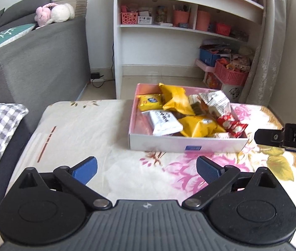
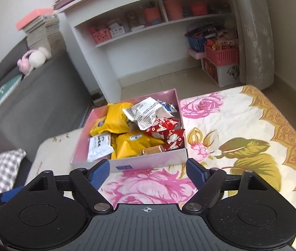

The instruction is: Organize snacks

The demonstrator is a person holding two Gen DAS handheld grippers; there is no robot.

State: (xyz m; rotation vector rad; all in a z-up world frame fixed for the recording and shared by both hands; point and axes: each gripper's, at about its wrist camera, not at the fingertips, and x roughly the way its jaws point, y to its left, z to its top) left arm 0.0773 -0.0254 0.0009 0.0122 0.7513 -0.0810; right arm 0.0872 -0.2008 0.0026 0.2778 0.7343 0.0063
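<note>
Lying ahead of both sets of jaws: box [image 1: 186,144], pink inside, white outside, on the flowered tabletop [image 1: 106,129], full of snack packets. Long axis of box running away from both cameras, near short wall facing the jaws.

Contents, left-wrist view: small yellow packet [image 1: 150,102] at far left; large yellow packet [image 1: 176,98] behind centre; white packet [image 1: 164,122] near left; second yellow packet [image 1: 200,126] near centre; red packet [image 1: 232,125] near right; white printed packet [image 1: 216,100] far right, partly standing above the rim.

Left gripper [image 1: 147,168]: jaws spread wide, nothing between them, bare cloth below; box up and slightly right of centre, apart from the fingertips.

Right gripper [image 2: 148,172]: jaws spread, empty; near wall of box just beyond and between the fingertips, apparently not touching.

Nearer hand, by judgement: right, squarely in line with the box. Left offset toward its left side.

No loose snacks visible on the cloth; task seemingly near its end.
</note>
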